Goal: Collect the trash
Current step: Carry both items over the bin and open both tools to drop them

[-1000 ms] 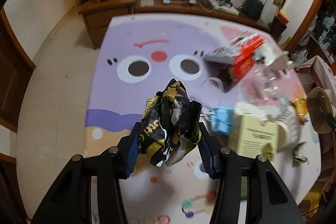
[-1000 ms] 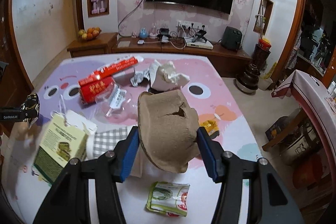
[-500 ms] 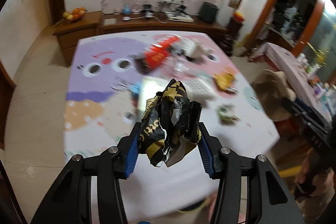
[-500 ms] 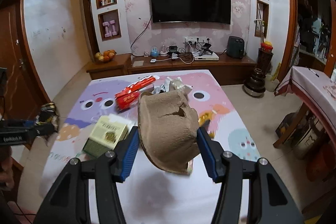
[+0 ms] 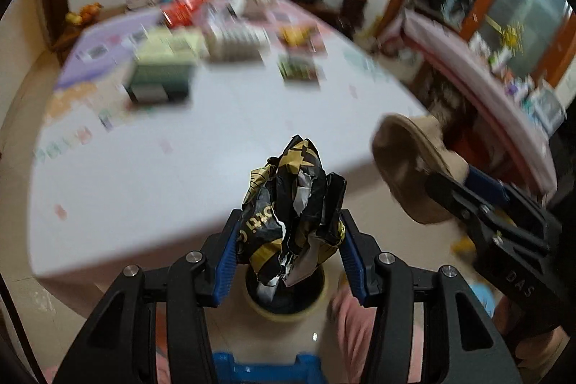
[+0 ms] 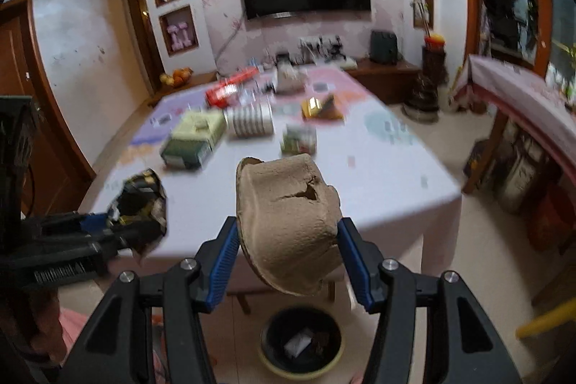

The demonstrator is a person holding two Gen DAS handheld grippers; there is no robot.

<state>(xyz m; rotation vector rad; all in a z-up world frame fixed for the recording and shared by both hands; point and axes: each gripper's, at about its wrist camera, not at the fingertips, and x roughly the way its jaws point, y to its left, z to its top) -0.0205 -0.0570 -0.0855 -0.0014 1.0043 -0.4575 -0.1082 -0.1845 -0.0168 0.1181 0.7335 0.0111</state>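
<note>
My left gripper (image 5: 288, 236) is shut on a crumpled black and gold wrapper (image 5: 291, 204), held above a round trash bin (image 5: 288, 297) on the floor. My right gripper (image 6: 288, 236) is shut on a brown pulp carton piece (image 6: 288, 222), above and just behind the same trash bin (image 6: 300, 344), which has a black liner and some scraps in it. The carton piece (image 5: 406, 168) and right gripper show at the right of the left wrist view. The wrapper (image 6: 144, 200) shows at the left of the right wrist view.
The table (image 6: 378, 175) stands beyond the bin, with a green box (image 6: 194, 139), a red package (image 6: 230, 87), a checked pack (image 6: 252, 119) and small packets (image 6: 298, 139) on it. A wooden door (image 6: 21, 96) is at the left, a side table (image 6: 522, 89) at the right.
Both grippers have pulled back from the table and tipped down toward the floor. The trash bin has come into view under them. Both still hold their items.
</note>
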